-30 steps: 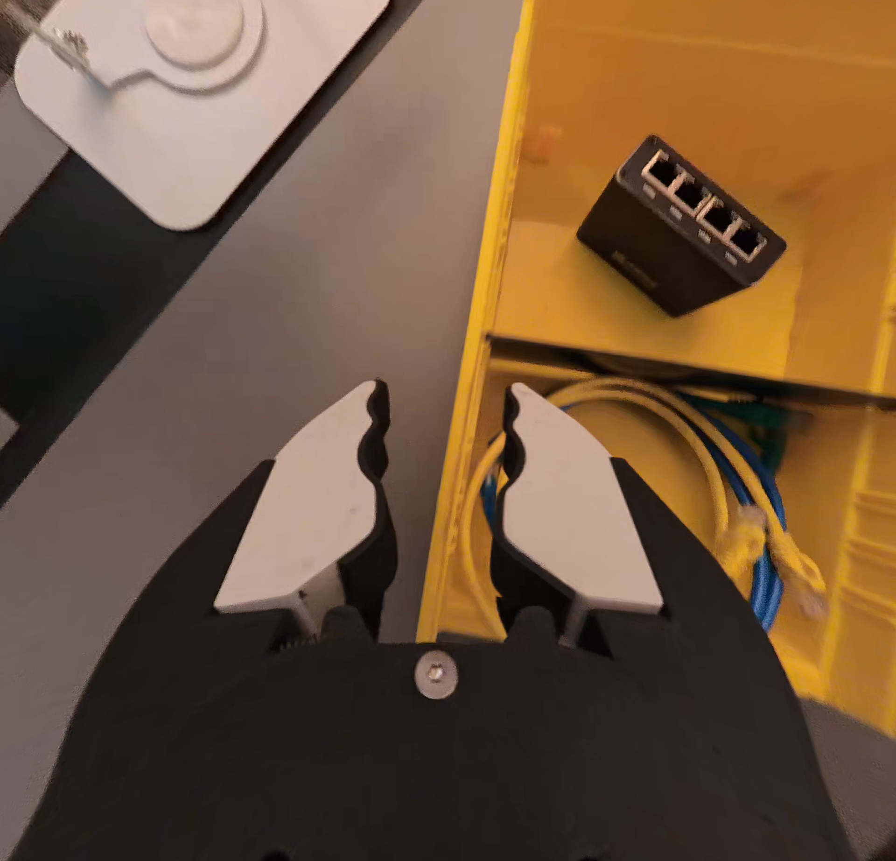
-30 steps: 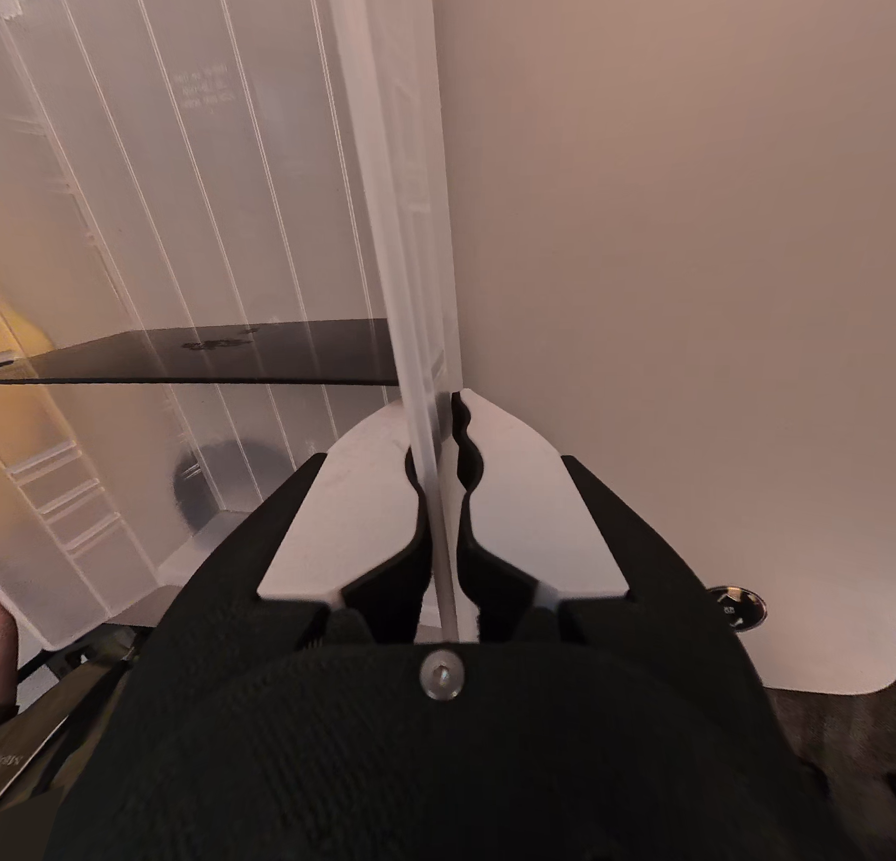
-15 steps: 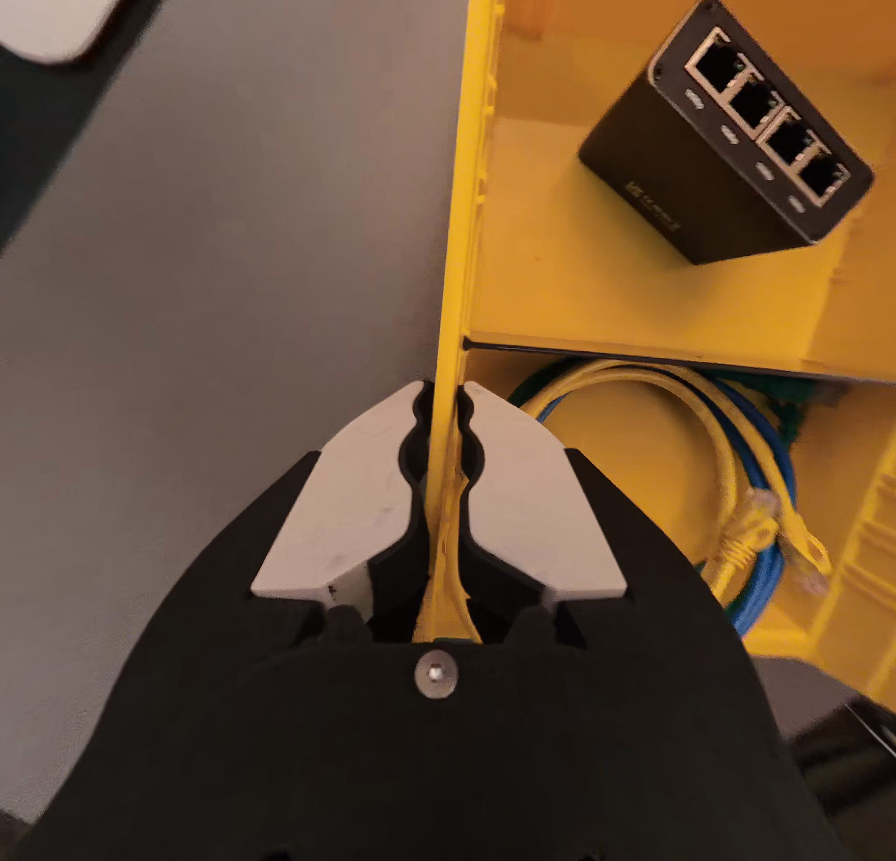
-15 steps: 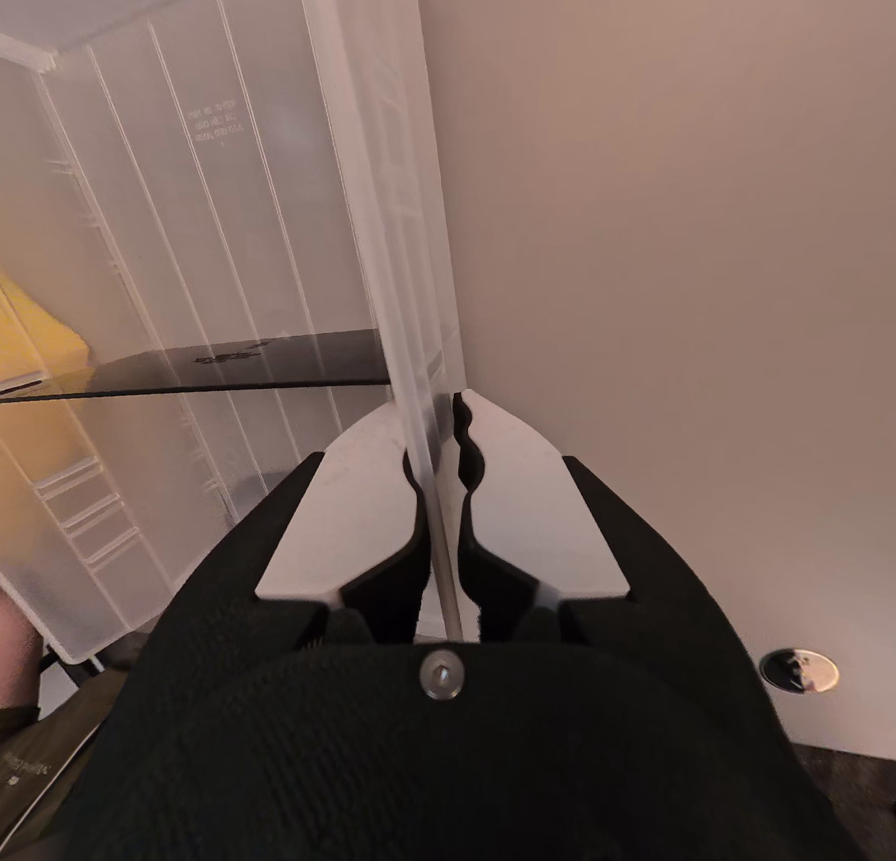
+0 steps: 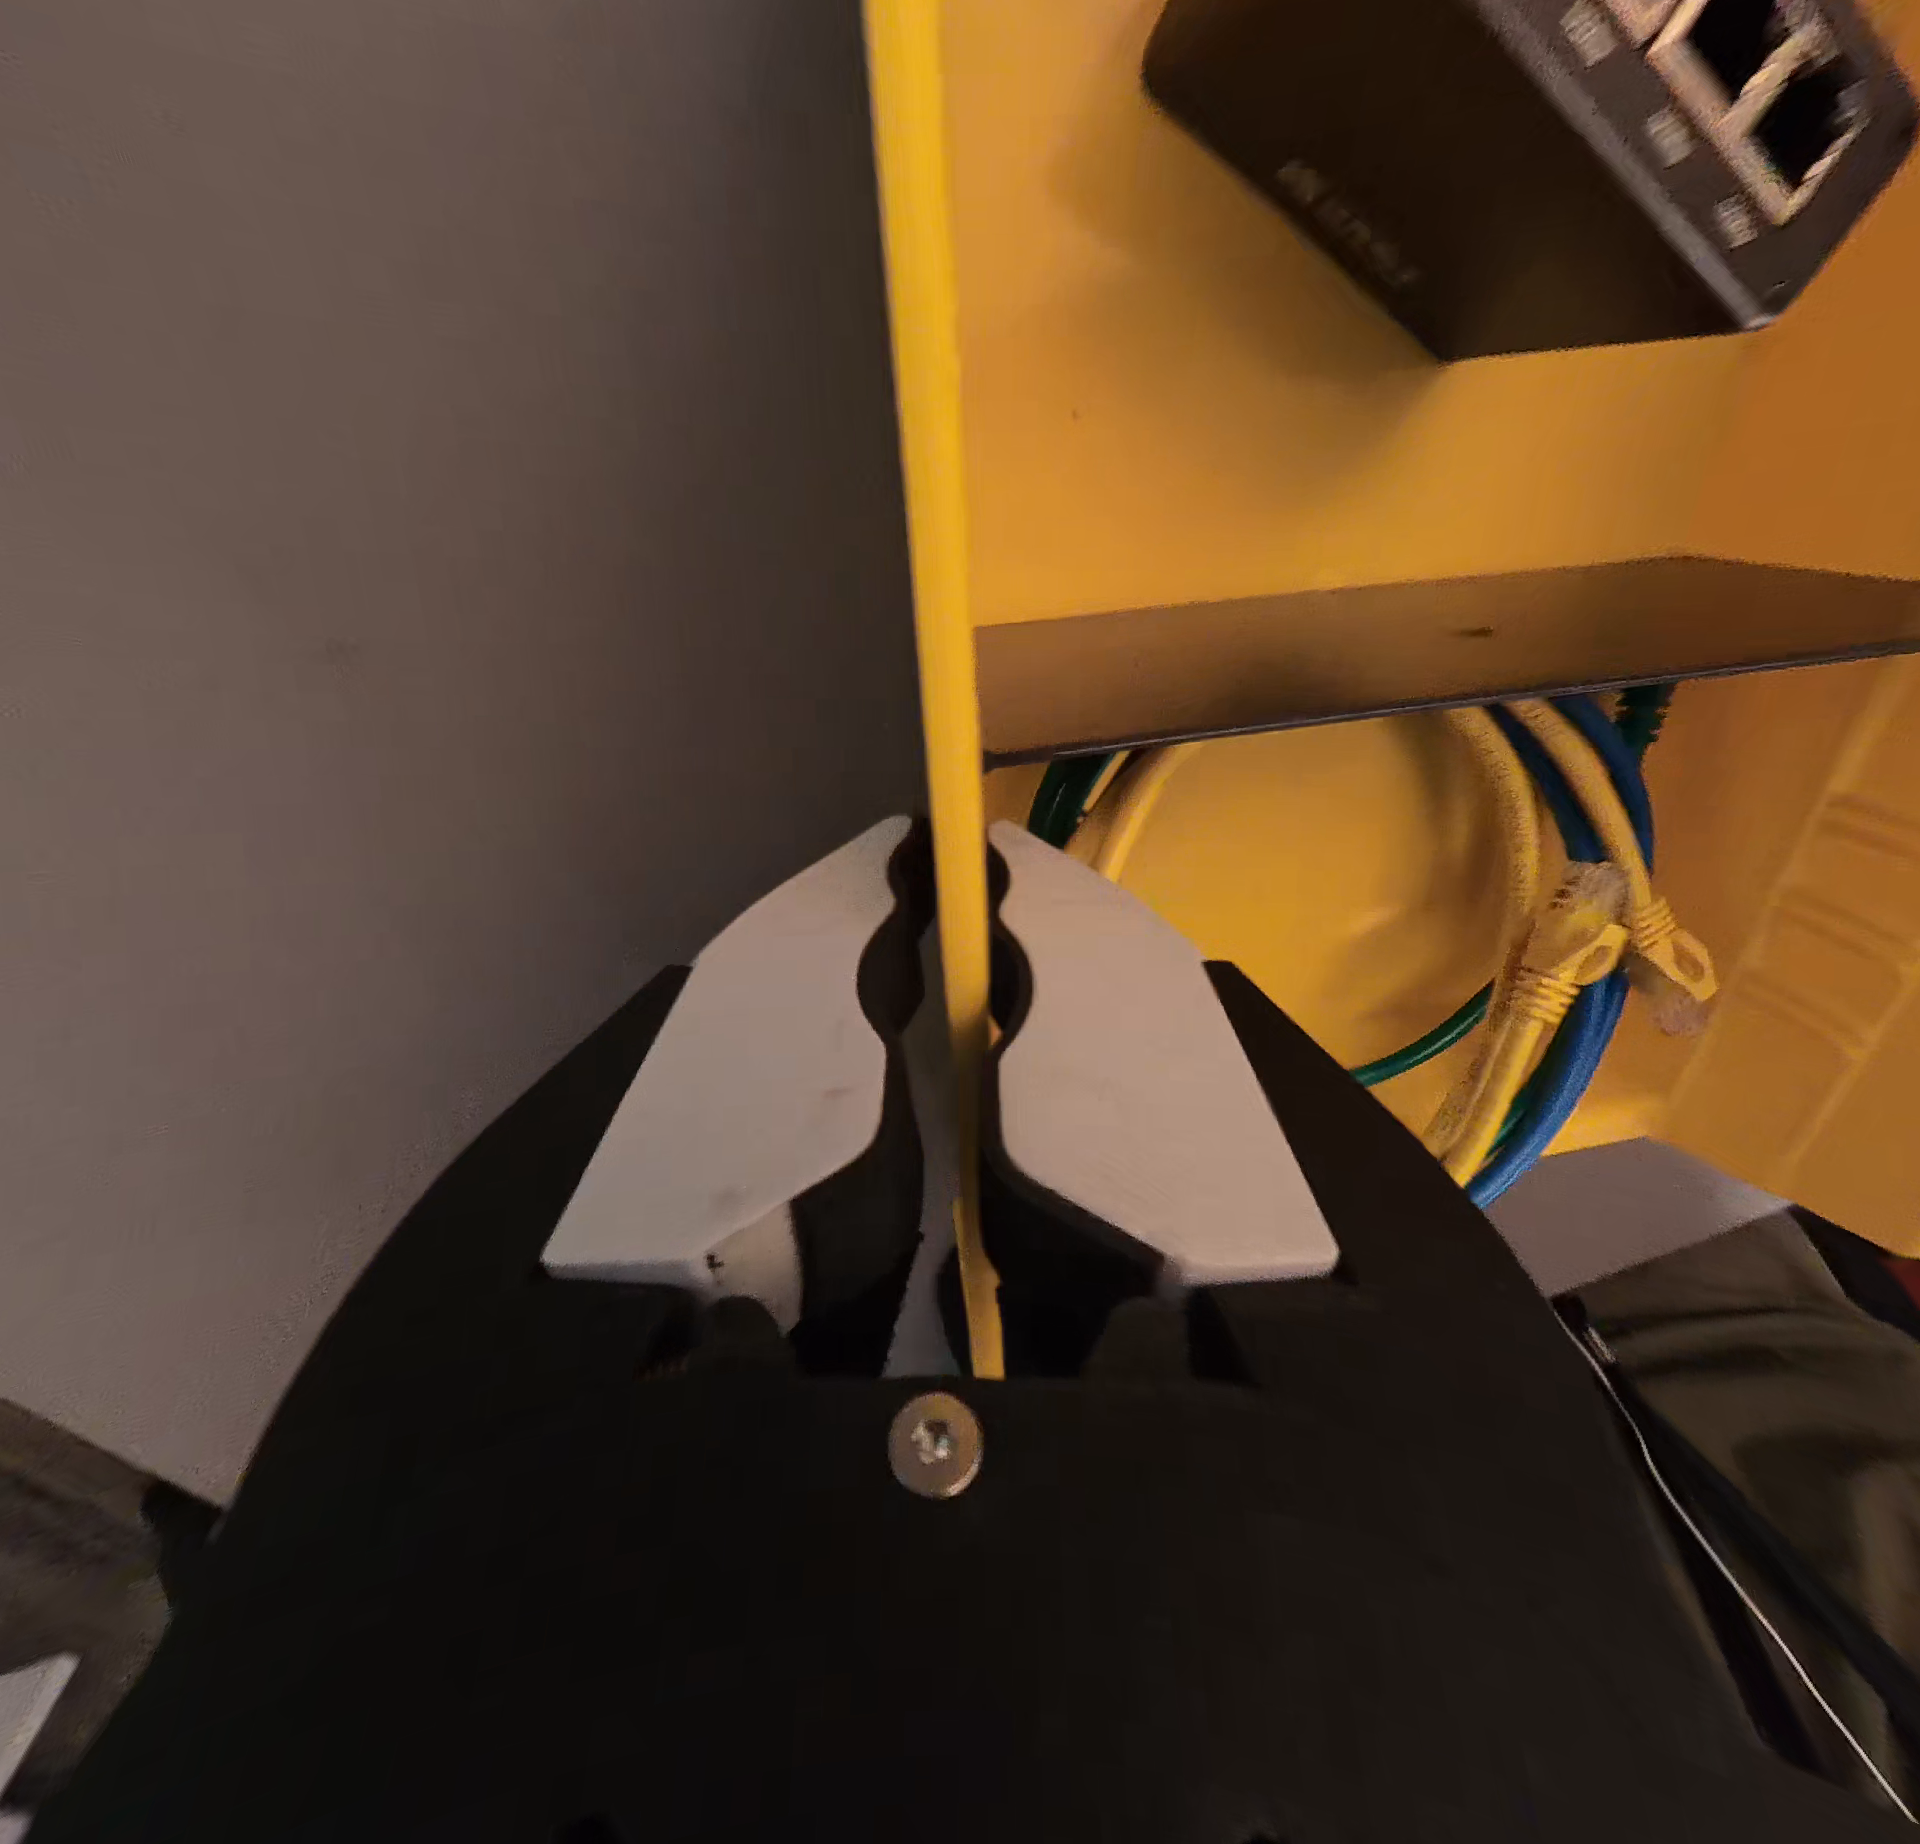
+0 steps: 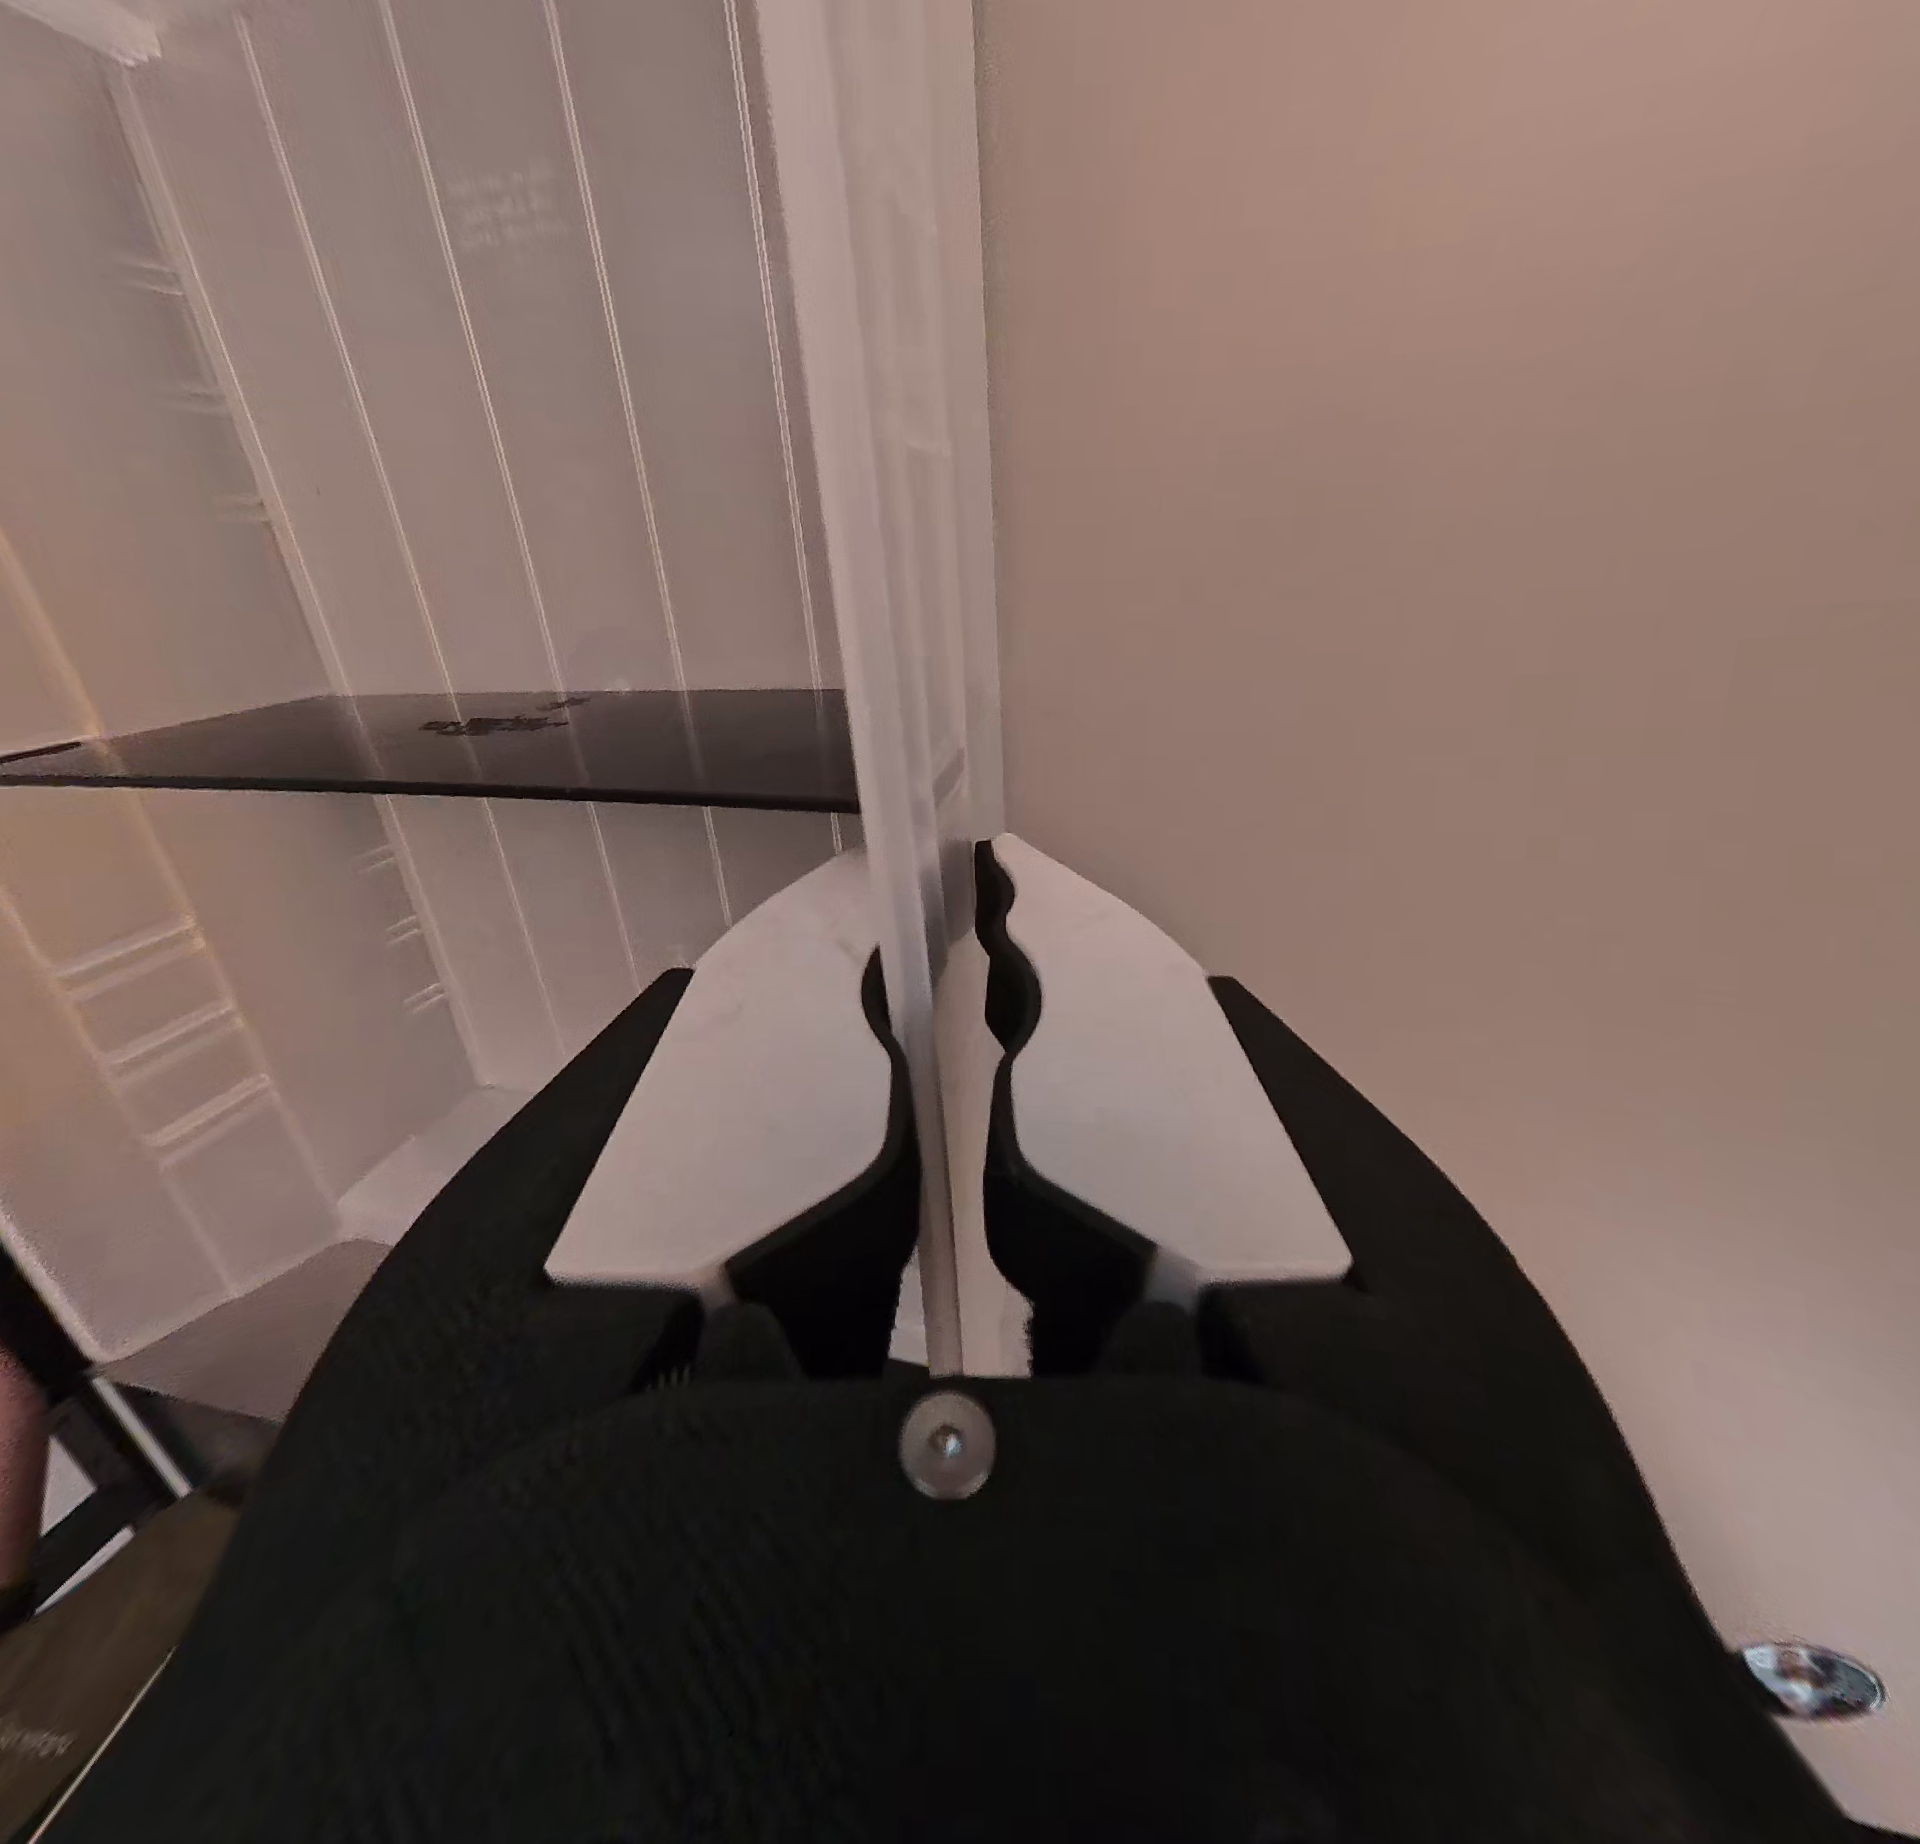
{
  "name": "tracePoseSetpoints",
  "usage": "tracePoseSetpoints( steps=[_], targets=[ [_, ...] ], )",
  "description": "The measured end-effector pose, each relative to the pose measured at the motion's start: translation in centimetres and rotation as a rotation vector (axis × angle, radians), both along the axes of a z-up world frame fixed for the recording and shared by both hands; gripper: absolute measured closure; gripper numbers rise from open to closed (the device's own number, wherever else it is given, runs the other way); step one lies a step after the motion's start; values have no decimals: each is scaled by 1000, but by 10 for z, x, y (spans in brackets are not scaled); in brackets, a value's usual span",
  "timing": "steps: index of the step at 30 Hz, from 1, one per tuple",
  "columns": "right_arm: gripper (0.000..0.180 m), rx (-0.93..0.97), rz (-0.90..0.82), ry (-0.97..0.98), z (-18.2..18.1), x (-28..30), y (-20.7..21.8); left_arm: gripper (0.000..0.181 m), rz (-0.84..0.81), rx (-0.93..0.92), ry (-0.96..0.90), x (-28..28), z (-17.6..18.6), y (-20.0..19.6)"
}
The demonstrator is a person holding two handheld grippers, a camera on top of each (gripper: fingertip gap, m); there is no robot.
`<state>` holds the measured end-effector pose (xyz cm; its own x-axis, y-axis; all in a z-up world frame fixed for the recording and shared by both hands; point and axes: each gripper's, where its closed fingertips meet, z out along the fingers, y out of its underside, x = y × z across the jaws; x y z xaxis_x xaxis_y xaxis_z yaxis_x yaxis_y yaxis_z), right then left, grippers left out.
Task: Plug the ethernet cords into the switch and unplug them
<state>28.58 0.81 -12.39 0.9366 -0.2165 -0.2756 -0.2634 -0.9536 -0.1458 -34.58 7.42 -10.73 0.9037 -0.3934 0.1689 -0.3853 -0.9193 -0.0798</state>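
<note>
Left wrist view
- Left gripper (image 5: 951,859): clamped on the left side wall of the yellow bin (image 5: 914,340), one white finger (image 5: 769,1056) outside the wall, the other inside; the wall ran from the gap up toward 12 o'clock.
- Network switch (image 5: 1455,132): a black box at 1 o'clock, lying in the far compartment of the bin; its row of open ports faced up and to the right, and no cord sat in the ports that showed. Part of it ran off the top edge.
- Divider (image 5: 1455,651): a dark panel crossing the bin at 2 o'clock, between the switch's compartment and the near one.
- Ethernet cords (image 5: 1538,963): yellow, blue and green, coiled together in the near compartment at 3 o'clock, well apart from the switch; two yellow-booted plugs (image 5: 1558,973) lay loose on top of the coil.
- Table (image 5: 416,547): plain grey surface filling the left side, 9 to 11 o'clock.

Right wrist view
- Right gripper (image 6: 961,854): pinched on the edge wall of a clear plastic bin (image 6: 416,444), whose ribbed sides filled the area from 9 to 12 o'clock.
- Dark divider (image 6: 468,745): seen through the clear wall at 10 o'clock.
- White surface (image 6: 1455,651): covering 12 to 4 o'clock.
- Small round metal fitting (image 6: 1808,1690): at 4 o'clock, set in the white surface.
</note>
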Motion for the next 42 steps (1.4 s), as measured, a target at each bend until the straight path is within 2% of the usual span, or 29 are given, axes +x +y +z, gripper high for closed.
tracePoseSetpoints(
  steps=[2, 7, 12, 20, 27, 30, 35, 42],
  targets=[
    [173, 0, 20, -13, 0, 2, 2, 176, 4, -38, -23, 0, -4, -1],
    [175, -27, 58, -61, -1, 8, 0, 174, 75, -2, -81, -8, -4, 12],
    [175, -23, 79, -63, -1, 14, -2, 170, 244, 25, -154, -41, -3, 21],
    [175, -26, 51, -66, -1, 30, -7, 166, 405, 16, -221, -86, -1, 8],
    [174, -28, 69, -100, -1, 34, -6, 169, 329, 22, -171, -91, -2, 3],
    [174, -18, 92, -169, -1, 45, -2, 167, 345, 27, -204, -92, -1, 5],
    [173, -3, 228, -196, -2, 45, -1, 168, 378, 58, -200, -101, -1, 11],
    [173, 16, 231, -195, -2, 43, 0, 167, 380, 61, -217, -101, 0, 11]
  ],
)
